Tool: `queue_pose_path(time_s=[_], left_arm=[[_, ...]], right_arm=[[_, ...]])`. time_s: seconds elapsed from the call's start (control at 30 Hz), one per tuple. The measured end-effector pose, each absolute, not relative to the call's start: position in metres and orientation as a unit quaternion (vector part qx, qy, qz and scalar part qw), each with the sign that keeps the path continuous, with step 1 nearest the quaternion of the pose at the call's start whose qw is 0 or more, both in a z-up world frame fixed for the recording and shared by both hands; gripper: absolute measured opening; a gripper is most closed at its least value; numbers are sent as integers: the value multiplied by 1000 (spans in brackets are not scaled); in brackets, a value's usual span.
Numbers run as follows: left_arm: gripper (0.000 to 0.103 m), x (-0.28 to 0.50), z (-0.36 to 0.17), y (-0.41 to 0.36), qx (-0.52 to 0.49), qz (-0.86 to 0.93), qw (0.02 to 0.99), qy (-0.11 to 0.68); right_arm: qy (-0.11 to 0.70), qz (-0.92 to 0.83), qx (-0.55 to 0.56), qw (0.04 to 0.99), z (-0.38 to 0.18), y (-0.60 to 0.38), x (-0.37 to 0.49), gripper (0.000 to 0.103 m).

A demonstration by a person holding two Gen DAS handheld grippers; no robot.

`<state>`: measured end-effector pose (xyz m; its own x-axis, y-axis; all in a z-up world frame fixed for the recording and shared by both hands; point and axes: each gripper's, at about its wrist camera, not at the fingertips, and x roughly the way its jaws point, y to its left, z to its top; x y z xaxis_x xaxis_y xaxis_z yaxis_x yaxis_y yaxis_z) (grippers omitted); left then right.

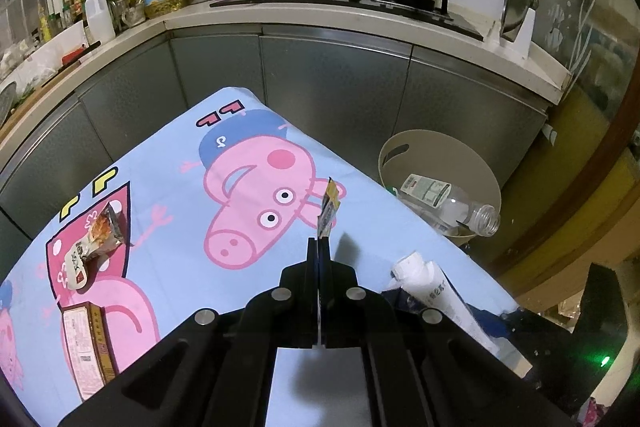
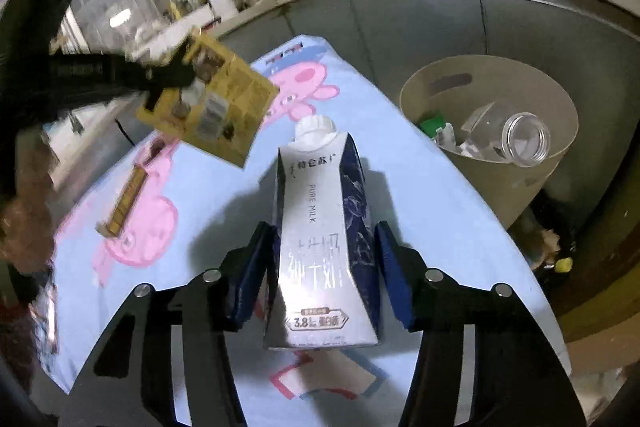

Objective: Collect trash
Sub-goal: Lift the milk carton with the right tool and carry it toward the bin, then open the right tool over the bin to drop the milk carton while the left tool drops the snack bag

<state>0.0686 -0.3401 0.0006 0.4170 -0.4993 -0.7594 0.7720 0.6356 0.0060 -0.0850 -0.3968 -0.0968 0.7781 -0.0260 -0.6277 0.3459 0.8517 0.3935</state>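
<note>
Yellow wrapper (image 1: 329, 211) is pinched edge-on by the left gripper (image 1: 319, 247). The right gripper (image 2: 324, 259) straddles the milk carton (image 2: 320, 227), pads seemingly not pressing; bin (image 2: 492, 131) at two o'clock.

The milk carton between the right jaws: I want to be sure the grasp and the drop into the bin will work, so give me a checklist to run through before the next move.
1. Milk carton centred between the right gripper jaws: ok.
2. Pads pressing on the carton: not ok, a gap shows on the right side.
3. Carton upright on the blue cloth, cap on: ok.
4. Beige bin open with room beside the clear bottle: ok.
5. Left gripper shut on the yellow wrapper, held clear of the carton: ok.
6. Whether the carton is empty: cannot tell.
</note>
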Motion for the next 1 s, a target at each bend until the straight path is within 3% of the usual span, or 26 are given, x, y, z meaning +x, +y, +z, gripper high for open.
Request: queue_pose_path(time_s=[0.53, 1.0], left_arm=[[0, 62, -2, -369, 194, -408, 808, 377], [0, 54, 5, -478, 194, -480, 768, 377]], right_arm=[[250, -180, 265, 914, -69, -458, -105, 50], [225, -224, 371, 873, -83, -566, -112, 50]])
